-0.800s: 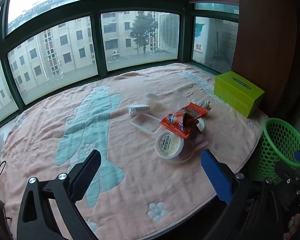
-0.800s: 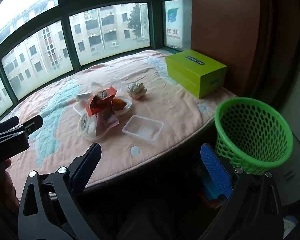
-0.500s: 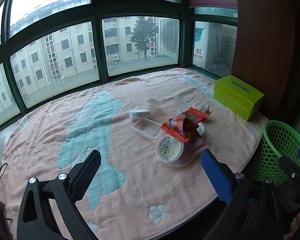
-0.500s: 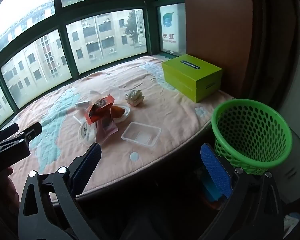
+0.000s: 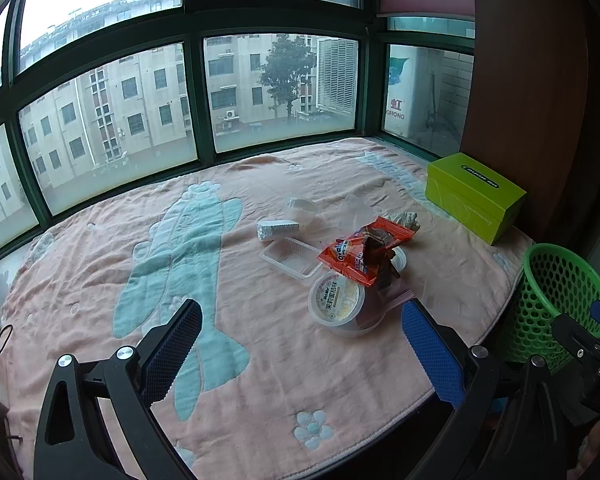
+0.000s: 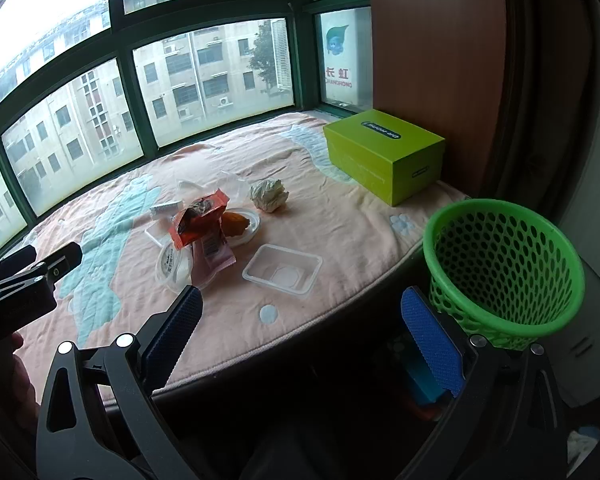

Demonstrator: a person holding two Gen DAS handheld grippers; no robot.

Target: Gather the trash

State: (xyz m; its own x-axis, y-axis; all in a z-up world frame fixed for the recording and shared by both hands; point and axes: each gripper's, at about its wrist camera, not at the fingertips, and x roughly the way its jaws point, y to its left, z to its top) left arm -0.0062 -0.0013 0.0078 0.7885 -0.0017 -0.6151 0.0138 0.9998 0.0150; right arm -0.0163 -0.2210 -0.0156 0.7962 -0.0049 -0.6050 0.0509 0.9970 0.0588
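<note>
A heap of trash lies on the pink blanket (image 5: pixel 260 360): an orange snack wrapper (image 5: pixel 360 248), a round lidded cup (image 5: pixel 336 298), a clear plastic tray (image 5: pixel 290 256), a small white packet (image 5: pixel 278 229). The right wrist view shows the wrapper (image 6: pixel 198 220), a second clear tray (image 6: pixel 282 270) and a crumpled paper ball (image 6: pixel 269 195). A green mesh basket (image 6: pixel 504 264) stands off the blanket's right edge. My left gripper (image 5: pixel 300 344) is open and empty, short of the heap. My right gripper (image 6: pixel 300 324) is open and empty, over the blanket's front edge.
A lime-green box (image 6: pixel 384 156) sits at the blanket's far right by a brown wall. Green-framed windows (image 5: pixel 192 104) run along the back. The basket also shows in the left wrist view (image 5: pixel 556 300). A dark drop lies below the blanket's front edge.
Both grippers have drawn back and risen a little, so the trash heap and basket look slightly farther. Both stayed open and empty.
</note>
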